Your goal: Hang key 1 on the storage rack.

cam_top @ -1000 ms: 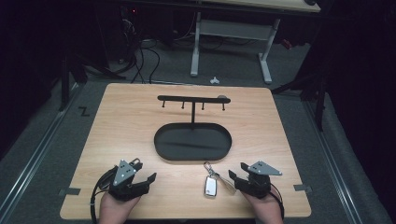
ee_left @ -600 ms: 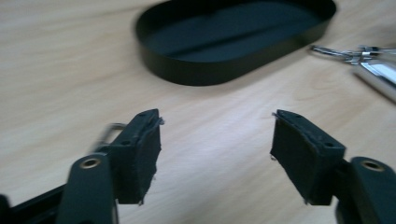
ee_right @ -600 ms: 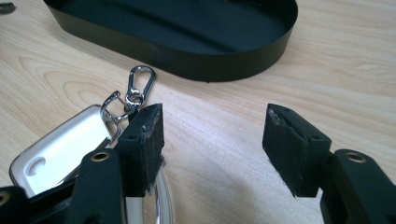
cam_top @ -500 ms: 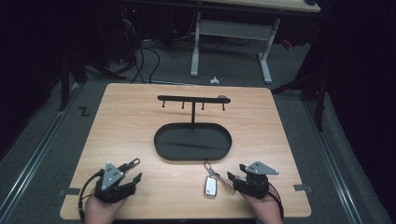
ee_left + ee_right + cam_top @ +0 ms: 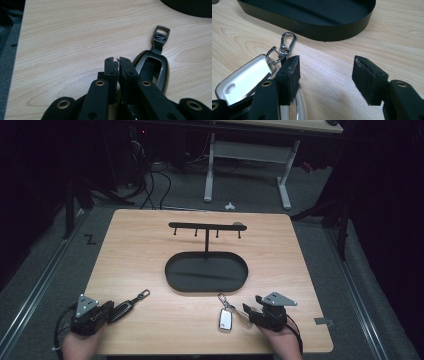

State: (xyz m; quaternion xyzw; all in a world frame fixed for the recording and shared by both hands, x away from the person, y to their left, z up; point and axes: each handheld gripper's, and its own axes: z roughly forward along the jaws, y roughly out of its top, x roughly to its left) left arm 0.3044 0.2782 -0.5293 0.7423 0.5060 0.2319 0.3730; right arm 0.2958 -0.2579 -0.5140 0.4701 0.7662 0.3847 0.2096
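A: At the near left corner of the wooden bench (image 5: 150, 250), the left claw (image 5: 111, 311) has its jaws just closed and pressed together. Is anything pinched?

B: Nothing shows between the pads in the left gripper view. The dark key fob (image 5: 152, 67) lies flat just beside the claw's right jaw, its strap loop (image 5: 161, 33) pointing away toward the tray. In the high view, the same fob (image 5: 122, 309) sits right at the claw's tip; contact cannot be told.

A: And the right claw (image 5: 248, 312)?

B: Spread wide, with bare wood between the jaws. The white key fob (image 5: 244, 77) lies just beside its left jaw, partly under it, with a silver carabiner clip (image 5: 287, 41) stretching toward the tray.

A: What else is on the bench?

B: 1 black oval tray (image 5: 172, 275) at the centre, with a post rising from its far side to a crossbar (image 5: 205, 225) carrying 4 small hooks. The tray's wall (image 5: 317, 32) stands directly ahead of the right claw, near the carabiner. The 2 fobs lie well apart, each on the near side of the tray.

A: Beyond the bench?

B: A grey floor, loose cables (image 5: 155, 185) and the white legs of another desk (image 5: 210, 170).
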